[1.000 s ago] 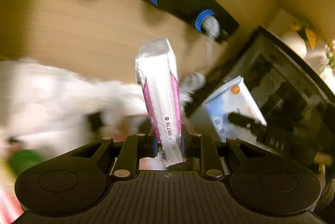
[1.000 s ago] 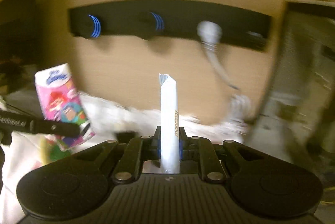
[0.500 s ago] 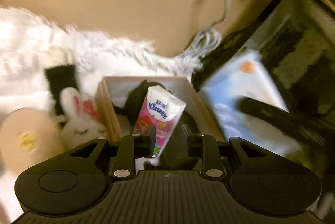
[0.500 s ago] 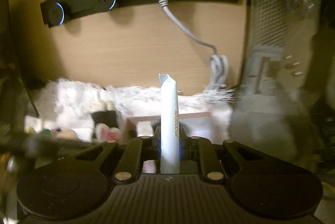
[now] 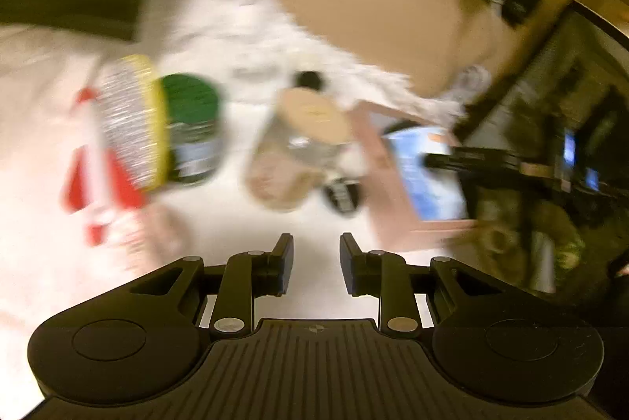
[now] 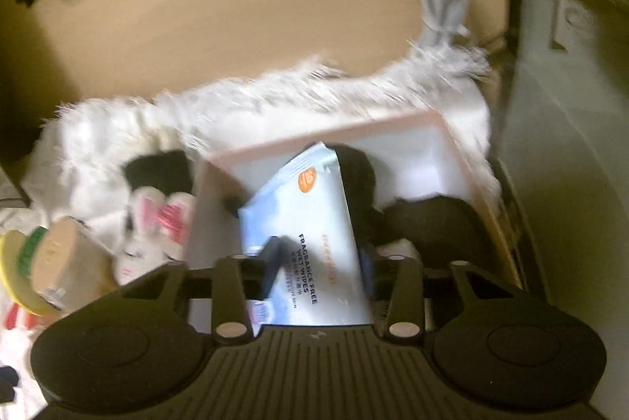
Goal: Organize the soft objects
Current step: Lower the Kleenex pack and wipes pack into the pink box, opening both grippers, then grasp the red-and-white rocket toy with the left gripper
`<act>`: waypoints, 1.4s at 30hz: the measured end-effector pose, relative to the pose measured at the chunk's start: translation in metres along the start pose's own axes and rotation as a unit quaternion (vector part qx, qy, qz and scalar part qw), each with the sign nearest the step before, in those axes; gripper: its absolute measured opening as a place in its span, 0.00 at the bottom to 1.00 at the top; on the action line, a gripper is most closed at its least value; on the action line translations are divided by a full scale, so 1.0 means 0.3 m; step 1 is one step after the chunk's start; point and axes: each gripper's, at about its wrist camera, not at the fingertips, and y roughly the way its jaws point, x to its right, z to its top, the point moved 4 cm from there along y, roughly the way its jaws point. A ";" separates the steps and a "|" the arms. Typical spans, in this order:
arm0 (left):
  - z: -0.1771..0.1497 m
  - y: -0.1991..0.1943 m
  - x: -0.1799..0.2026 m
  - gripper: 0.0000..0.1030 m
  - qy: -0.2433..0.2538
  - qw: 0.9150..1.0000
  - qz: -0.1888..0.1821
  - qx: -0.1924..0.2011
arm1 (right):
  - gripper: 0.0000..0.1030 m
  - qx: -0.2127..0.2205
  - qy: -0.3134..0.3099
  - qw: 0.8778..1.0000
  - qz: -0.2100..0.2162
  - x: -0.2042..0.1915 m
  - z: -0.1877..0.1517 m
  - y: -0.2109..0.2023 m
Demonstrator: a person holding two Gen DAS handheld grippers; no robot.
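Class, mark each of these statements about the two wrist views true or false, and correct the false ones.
1. The left tongs are open and hold nothing. True.
2. The wet wipes pack lies flat on the white furry rug. False: it stands tilted between the right tongs, over the pink box.
3. A bunny plush lies inside the pink box. False: it lies outside, left of the box.
4. A dark soft object sits in the pink box. True.
5. The jar has a red lid. False: green.
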 end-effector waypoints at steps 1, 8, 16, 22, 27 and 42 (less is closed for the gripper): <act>-0.006 -0.006 -0.030 0.27 -0.003 1.000 0.017 0.001 | 0.45 0.000 0.003 1.000 -0.005 0.010 -0.008 0.000; -0.035 -0.082 -0.213 0.27 -0.022 0.994 0.100 0.046 | 0.68 0.063 -0.023 0.997 -0.032 -0.022 -0.030 -0.195; 0.007 -0.127 -0.416 0.27 -0.084 0.987 0.113 0.072 | 0.84 0.123 -0.128 0.982 -0.061 -0.276 -0.186 -0.342; 0.150 -0.055 -0.508 0.27 -0.135 0.987 0.064 0.059 | 0.84 0.053 -0.127 0.990 -0.010 -0.414 -0.339 -0.290; 0.219 0.097 -0.538 0.27 -0.115 0.988 0.103 0.015 | 0.84 0.003 -0.151 0.989 0.002 -0.502 -0.460 -0.237; 0.199 0.128 -0.584 0.31 -0.039 0.992 0.119 -0.005 | 0.84 -0.003 -0.237 0.968 0.087 -0.813 -0.483 -0.225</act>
